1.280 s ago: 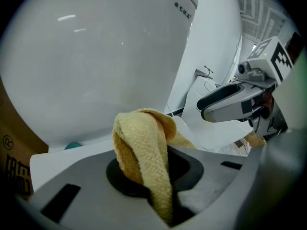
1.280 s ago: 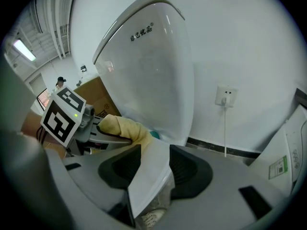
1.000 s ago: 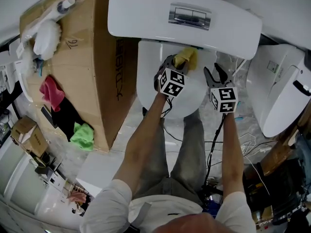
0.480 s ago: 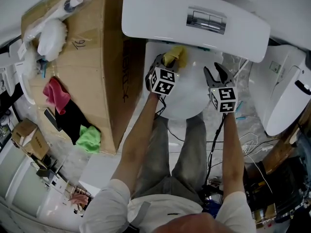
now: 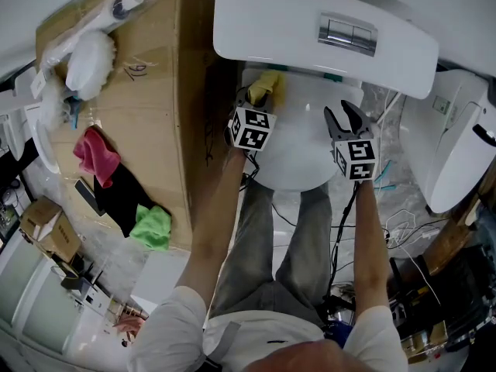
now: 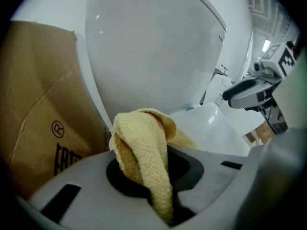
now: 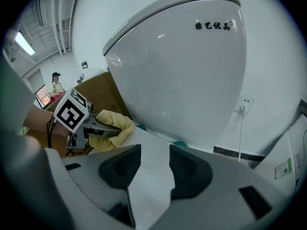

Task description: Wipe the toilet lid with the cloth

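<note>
1. The yellow cloth lies on the toilet lid's rear left edge, beside the cardboard box.
2. Our left gripper clamps it.
3. Only its own view shows our right gripper parted, empty.

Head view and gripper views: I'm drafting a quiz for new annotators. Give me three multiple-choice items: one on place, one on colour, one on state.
1. The yellow woven cloth is:
A. on the floor
B. in the left hand-held gripper
C. draped over the cistern

2. The crumpled rag at the near end of the brown cardboard box is:
A. green
B. blue
C. orange

3. The right hand-held gripper is:
A. shut on a brush
B. shut, empty
C. open, empty

Answers:
1 B, the left gripper view shows the cloth pinched between the jaws.
2 A, it shows bright green in the head view.
3 C, its jaws stand apart with only the white surface behind them.
</note>
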Tool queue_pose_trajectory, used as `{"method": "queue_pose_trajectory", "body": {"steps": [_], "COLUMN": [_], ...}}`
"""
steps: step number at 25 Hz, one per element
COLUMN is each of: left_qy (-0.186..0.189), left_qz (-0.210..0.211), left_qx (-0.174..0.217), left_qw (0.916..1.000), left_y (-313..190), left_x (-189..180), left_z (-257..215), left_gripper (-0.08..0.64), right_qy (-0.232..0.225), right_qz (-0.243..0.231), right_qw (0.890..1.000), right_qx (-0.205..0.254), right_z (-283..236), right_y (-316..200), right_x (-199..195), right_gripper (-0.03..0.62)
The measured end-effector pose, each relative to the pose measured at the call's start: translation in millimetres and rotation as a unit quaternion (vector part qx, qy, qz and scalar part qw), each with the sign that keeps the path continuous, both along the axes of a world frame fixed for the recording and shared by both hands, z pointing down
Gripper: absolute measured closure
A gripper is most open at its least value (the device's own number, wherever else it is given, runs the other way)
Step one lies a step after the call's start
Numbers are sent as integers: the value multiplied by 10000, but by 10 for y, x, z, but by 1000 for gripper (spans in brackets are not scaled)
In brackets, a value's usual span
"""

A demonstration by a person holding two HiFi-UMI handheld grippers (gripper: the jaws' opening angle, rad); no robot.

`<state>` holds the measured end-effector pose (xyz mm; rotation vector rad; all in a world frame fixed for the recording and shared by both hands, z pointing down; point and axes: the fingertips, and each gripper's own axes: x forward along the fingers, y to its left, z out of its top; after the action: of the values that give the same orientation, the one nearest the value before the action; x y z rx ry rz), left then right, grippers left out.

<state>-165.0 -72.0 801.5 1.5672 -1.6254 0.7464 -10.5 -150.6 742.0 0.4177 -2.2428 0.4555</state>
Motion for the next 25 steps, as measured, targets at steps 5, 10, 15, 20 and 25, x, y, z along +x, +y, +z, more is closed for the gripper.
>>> {"method": "queue_pose_trajectory", "body": {"steps": [5, 10, 15, 20, 25], "left_qy": [-206, -673, -1197, -1785, -2399], "left_qz": [-119, -410, -535, -319, -440], "left_qx": [-109, -327, -513, -713, -1053], "left_qw": [9997, 9963, 9900, 9808, 9641], "left_y": [143, 318, 510, 693, 857], "left_x": [-197, -484, -716, -745, -748], "left_z": [7, 2, -83, -177, -248], "left_gripper": [485, 485, 485, 485, 485], "right_qy": [-55, -97, -82, -51, -79], "right_qz": [-12, 5, 135, 288, 363], "right_qw": [10000, 10000, 9998, 9995, 9992], "right_qx": [12, 16, 80, 117, 120], "right_z": [-39, -59, -120, -190, -226], "right_y": [148, 280, 332, 328, 324], "right_x": [-161, -288, -301, -212, -71], "right_gripper": [391, 391, 391, 391, 391]}}
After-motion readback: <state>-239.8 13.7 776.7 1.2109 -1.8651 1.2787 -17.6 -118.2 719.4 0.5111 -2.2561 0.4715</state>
